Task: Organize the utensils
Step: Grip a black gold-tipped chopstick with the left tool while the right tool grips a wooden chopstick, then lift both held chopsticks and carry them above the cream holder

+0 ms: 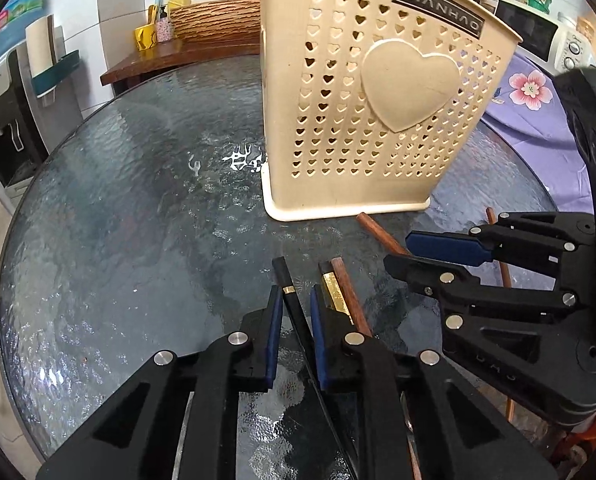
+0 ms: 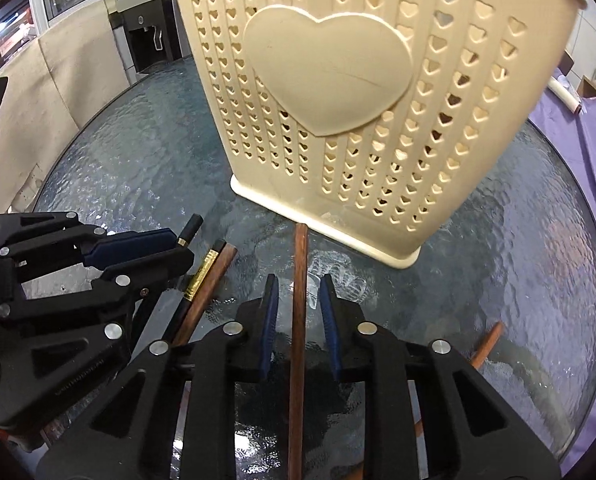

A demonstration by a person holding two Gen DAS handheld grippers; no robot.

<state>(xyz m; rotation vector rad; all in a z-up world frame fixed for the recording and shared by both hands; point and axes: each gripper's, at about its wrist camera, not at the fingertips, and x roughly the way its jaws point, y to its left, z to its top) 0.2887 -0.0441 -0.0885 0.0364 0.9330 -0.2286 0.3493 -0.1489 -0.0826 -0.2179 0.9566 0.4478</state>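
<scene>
A cream perforated utensil holder (image 1: pixel 378 96) with a raised heart stands on the round glass table (image 1: pixel 118 220); it fills the right wrist view (image 2: pixel 338 80) too. My left gripper (image 1: pixel 296 308) is open, its pads astride a black chopstick (image 1: pixel 292 304) with a thin gold band. Beside it lie a black chopstick with a wide gold band (image 1: pixel 334 296) and a brown wooden chopstick (image 1: pixel 350 296). My right gripper (image 2: pixel 298 300) is open around another brown chopstick (image 2: pixel 299 320) lying on the glass. The right gripper also shows in the left wrist view (image 1: pixel 426 256).
A further brown chopstick (image 2: pixel 486 344) lies at the right on the glass. A purple floral cloth (image 1: pixel 538 108) covers the area right of the table. A water dispenser (image 1: pixel 6 128) stands at the left, a wooden shelf with bottles (image 1: pixel 178 48) behind.
</scene>
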